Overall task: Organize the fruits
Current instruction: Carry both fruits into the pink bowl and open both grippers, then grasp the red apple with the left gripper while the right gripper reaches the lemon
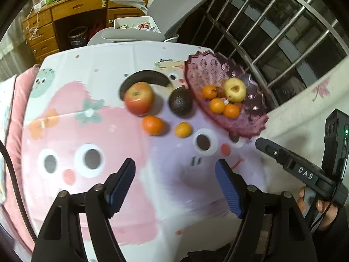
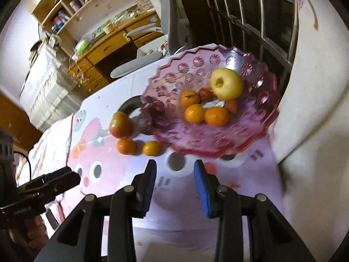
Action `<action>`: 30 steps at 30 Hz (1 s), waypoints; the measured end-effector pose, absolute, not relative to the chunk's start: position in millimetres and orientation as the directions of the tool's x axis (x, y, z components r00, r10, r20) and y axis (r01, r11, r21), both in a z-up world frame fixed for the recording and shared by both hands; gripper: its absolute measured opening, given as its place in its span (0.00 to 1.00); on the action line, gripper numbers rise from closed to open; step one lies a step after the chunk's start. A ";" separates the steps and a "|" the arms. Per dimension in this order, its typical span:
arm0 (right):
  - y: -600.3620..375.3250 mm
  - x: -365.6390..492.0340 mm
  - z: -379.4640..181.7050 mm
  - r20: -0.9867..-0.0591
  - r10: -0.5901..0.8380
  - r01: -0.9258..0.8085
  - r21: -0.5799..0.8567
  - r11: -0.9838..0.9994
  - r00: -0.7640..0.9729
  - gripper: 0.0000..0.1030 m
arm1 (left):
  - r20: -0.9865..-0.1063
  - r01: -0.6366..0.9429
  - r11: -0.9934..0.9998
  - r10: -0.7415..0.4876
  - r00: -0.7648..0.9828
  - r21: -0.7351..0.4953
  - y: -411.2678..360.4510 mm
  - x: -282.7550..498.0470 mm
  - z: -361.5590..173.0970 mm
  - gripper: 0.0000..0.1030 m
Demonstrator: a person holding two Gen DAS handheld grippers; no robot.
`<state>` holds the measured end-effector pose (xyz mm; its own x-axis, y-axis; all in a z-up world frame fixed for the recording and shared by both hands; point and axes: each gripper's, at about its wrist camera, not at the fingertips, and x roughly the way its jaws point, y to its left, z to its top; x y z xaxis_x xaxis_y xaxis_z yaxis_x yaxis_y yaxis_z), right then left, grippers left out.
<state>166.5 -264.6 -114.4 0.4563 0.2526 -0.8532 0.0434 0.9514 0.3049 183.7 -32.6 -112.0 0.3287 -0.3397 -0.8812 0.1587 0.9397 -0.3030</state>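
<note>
A pink glass bowl (image 1: 242, 131) (image 2: 218, 152) stands at the table's far right. It holds a yellow apple (image 1: 235, 90) (image 2: 226, 84), three oranges (image 1: 217, 105) (image 2: 194, 113) and some small red pieces. Loose on the cloth to its left lie a red apple (image 1: 139, 97) (image 2: 120, 124), a dark avocado (image 1: 180, 102) and two oranges (image 1: 152, 125) (image 1: 183, 130) (image 2: 126, 145) (image 2: 151, 148). My left gripper (image 1: 174, 163) hovers short of the two loose oranges, open wide and empty. My right gripper (image 2: 175, 164) hangs in front of the bowl, jaws narrowly apart with nothing between them.
A dark curved object (image 1: 144, 76) lies behind the red apple. A cartoon-print cloth (image 1: 87, 174) covers the table. A grey chair (image 1: 135, 32) and a wooden desk (image 1: 76, 6) stand behind it, window bars (image 1: 272, 32) at back right, a white curtain (image 1: 305, 100) at right.
</note>
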 end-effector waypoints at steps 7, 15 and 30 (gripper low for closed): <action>-224.7 141.4 -123.4 -0.850 0.235 0.152 0.341 0.928 0.472 0.35 | -0.909 0.250 0.939 -0.304 0.284 -0.236 16.8 179.4 -110.6 0.79; -206.6 127.0 -136.0 -0.865 0.227 0.228 0.356 0.906 0.448 0.35 | -0.923 0.329 0.921 -0.299 0.245 -0.211 30.6 200.7 -107.4 0.86; -189.2 167.1 -165.6 -0.863 0.175 0.094 0.248 0.964 0.475 0.35 | -0.971 0.288 0.943 -0.208 0.115 -0.168 -7.4 307.0 -159.1 0.96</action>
